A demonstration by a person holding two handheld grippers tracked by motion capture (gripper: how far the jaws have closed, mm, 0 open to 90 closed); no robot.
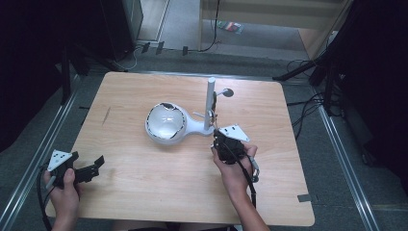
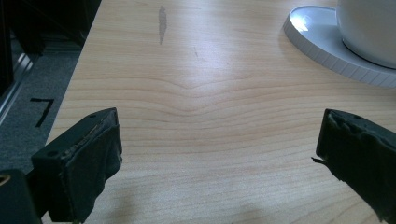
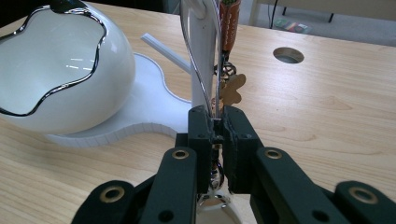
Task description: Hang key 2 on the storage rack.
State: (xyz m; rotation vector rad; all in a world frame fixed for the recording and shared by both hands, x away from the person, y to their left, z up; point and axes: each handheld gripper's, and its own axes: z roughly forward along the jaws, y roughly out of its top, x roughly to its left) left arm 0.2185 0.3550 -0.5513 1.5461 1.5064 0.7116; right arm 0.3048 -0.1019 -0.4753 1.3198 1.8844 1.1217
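Up close, my right tool [image 3: 215, 128] pinches a thin chain [image 3: 218, 70] beside the white post [image 3: 201, 56]; from above, my left tool [image 1: 94, 166] sits spread on the table [image 1: 144, 173].

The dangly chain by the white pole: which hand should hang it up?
The right. Its gripper is shut on the chain beside the pole. The left gripper waits open near the table's edge, away from the stand.
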